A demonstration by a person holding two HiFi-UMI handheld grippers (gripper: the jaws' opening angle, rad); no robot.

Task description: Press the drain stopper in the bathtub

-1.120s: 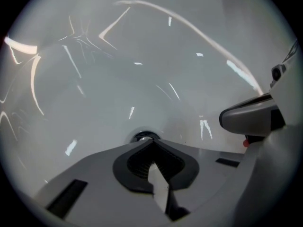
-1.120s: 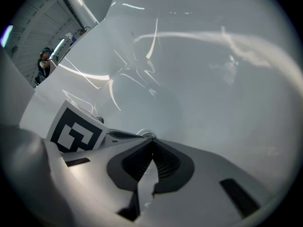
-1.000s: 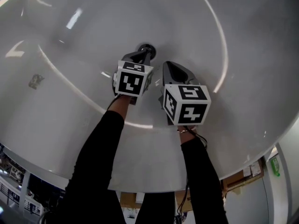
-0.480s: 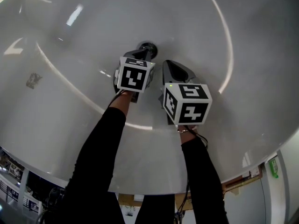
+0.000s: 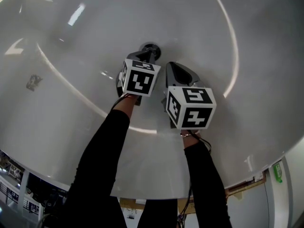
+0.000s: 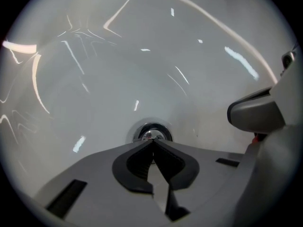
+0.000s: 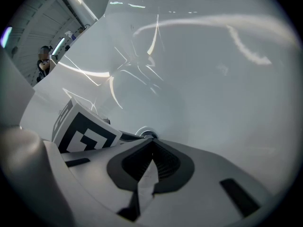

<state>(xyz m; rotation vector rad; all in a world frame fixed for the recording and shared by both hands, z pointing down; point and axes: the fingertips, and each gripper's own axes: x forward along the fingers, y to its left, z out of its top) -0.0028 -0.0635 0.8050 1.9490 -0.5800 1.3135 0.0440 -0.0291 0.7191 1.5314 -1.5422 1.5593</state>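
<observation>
A round chrome drain stopper [image 5: 150, 48] sits in the floor of a white bathtub [image 5: 85, 42]. My left gripper [image 5: 146, 56] points at it, jaws shut and empty, tip at the stopper's near edge. In the left gripper view the shut tip [image 6: 152, 141] meets the stopper [image 6: 152, 132]. My right gripper [image 5: 174, 70] hangs just to the right, shut and empty, short of the stopper. In the right gripper view the stopper [image 7: 147, 134] peeks above the shut tip [image 7: 152, 142], beside the left gripper's marker cube [image 7: 80, 129].
The tub's curved walls [image 5: 266, 56] rise all around. Its near rim [image 5: 156, 186] crosses the bottom of the head view, with cardboard boxes [image 5: 240, 184] and a green bottle [image 5: 277, 170] beyond. A person [image 7: 43, 60] stands far off.
The left gripper has edged slightly right and forward toward the stopper. The right gripper has hardly moved.
</observation>
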